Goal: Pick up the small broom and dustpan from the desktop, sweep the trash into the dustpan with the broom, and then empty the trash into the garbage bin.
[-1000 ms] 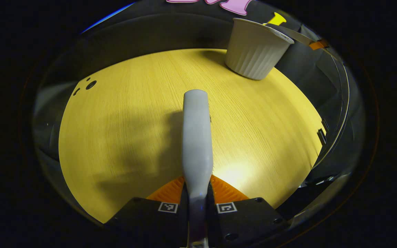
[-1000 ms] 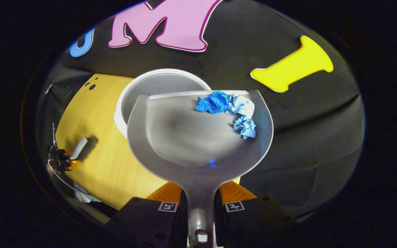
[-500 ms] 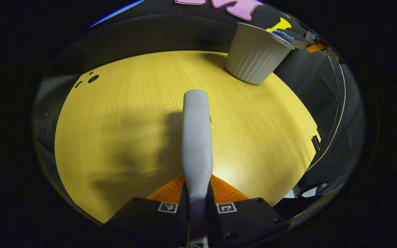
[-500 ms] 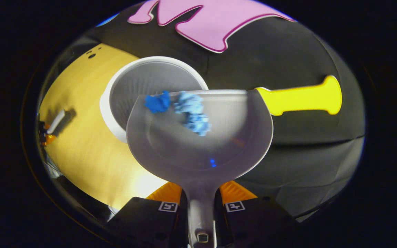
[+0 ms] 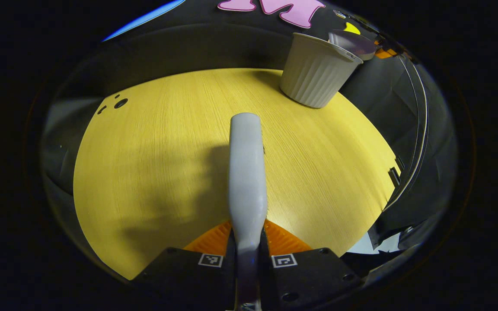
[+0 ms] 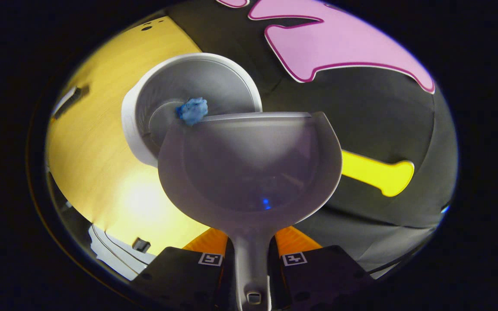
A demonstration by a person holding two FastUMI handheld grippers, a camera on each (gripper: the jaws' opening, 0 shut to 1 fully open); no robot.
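My left gripper (image 5: 247, 242) is shut on the grey handle of the small broom (image 5: 247, 168), which points forward low over the yellow desktop (image 5: 154, 164). The white ribbed garbage bin (image 5: 316, 71) stands at the desk's far right corner. Beside its rim hangs the dustpan (image 5: 353, 42). In the right gripper view my right gripper (image 6: 251, 248) is shut on the handle of the grey dustpan (image 6: 249, 172), tilted with its lip over the bin (image 6: 214, 80). One blue paper wad (image 6: 193, 110) sits at the lip's left corner, above the bin's inside. The broom (image 6: 68, 98) shows small at the far left.
Small dark holes (image 5: 120, 103) mark the desk's far left corner. A dark bracket (image 5: 394, 175) sits on the desk's right edge, and the black booth cloth (image 6: 361, 116) hangs right behind the bin.
The dustpan has rolled to the left over the bin. The blue paper wads slid across the pan to its left corner, and only one is left at the lip. The broom has barely moved.
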